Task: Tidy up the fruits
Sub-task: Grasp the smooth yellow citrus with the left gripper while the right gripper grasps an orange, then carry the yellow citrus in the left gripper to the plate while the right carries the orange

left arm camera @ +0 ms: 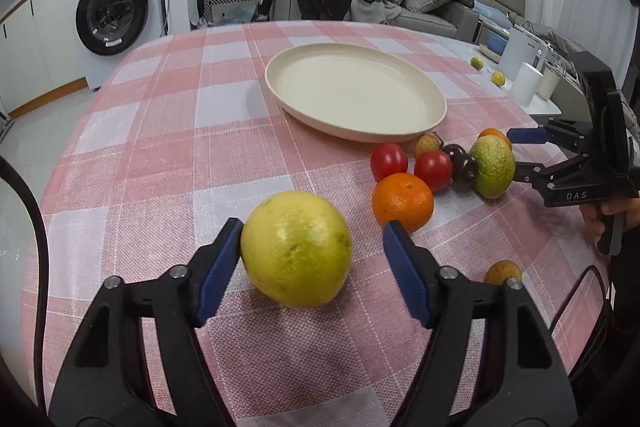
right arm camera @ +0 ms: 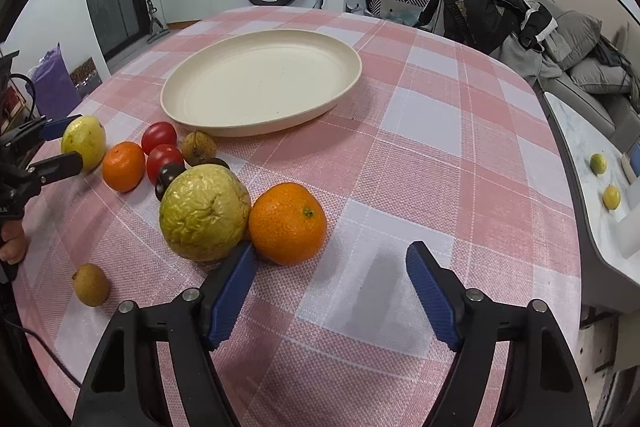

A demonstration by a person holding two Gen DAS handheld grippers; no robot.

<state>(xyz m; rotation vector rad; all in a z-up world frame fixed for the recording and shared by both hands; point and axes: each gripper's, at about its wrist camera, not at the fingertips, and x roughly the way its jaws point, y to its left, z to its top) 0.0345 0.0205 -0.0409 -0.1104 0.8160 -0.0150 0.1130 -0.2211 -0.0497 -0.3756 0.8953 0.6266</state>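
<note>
**Closing on the yellow fruit, with the plate empty ahead**

Our left tool (left arm camera: 312, 241) stands wide around the yellow-green fruit (left arm camera: 296, 249), which sits on the counter (left arm camera: 160, 131); the left pad (left arm camera: 222, 267) seems to touch it, the right pad is apart. We judge it best to centre first, then squeeze evenly so the round fruit does not roll out. Our right tool (right arm camera: 330, 267) is wide and holds nothing, near the orange (right arm camera: 287, 222) and wrinkled green fruit (right arm camera: 204, 213). The cream plate (left arm camera: 400, 135) has no fruit in it.
</note>
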